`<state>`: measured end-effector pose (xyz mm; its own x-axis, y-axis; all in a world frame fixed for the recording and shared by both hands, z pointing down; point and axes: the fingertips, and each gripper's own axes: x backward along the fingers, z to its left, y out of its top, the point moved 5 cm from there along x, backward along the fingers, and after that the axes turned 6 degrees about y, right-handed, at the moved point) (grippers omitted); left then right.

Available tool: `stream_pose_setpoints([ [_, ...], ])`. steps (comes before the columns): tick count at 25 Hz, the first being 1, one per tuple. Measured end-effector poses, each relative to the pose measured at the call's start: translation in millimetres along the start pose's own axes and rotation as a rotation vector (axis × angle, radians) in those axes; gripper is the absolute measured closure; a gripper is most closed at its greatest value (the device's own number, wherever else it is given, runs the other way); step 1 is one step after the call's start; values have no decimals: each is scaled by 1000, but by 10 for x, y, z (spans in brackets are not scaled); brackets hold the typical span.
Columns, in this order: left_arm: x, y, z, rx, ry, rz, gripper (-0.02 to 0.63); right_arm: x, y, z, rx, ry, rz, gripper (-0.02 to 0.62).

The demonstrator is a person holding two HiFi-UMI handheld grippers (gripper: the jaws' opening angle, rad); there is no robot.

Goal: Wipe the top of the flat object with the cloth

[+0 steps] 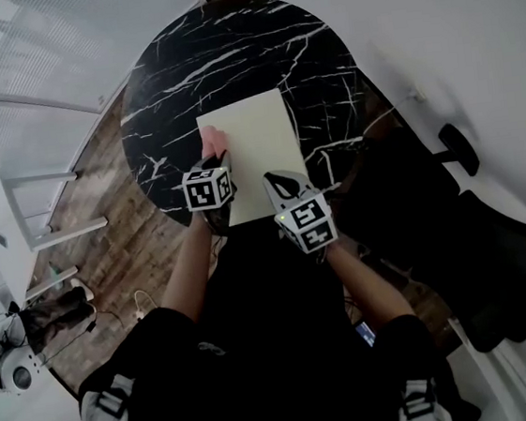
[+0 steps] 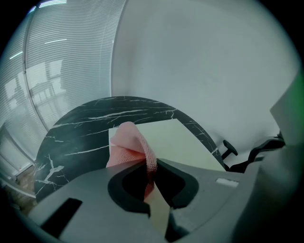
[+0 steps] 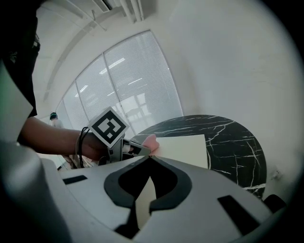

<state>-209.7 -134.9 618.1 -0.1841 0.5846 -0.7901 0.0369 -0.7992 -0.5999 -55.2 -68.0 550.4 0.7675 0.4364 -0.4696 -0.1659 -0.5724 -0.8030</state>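
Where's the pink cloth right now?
In the head view, the pink cloth is pinched in the left gripper, at the left edge of the cream board on the black marble table.

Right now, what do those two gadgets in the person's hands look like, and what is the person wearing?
Each is a light grey body with a dark-lined opening behind two tapered jaws. The left gripper and the right gripper both carry a white cube printed with black square markers. The person wears dark clothes, forearms bare; a dark band circles the left wrist.
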Motion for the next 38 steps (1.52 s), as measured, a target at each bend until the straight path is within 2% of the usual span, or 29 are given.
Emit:
stream_pose_setpoints([
  [22, -116, 116, -618, -144, -113, 14, 586, 404, -242, -143, -84, -131, -73, 600],
  [38, -267, 190, -1266, -259, -203, 29, 586, 951, -472, -338, -166, -272, -121, 600],
])
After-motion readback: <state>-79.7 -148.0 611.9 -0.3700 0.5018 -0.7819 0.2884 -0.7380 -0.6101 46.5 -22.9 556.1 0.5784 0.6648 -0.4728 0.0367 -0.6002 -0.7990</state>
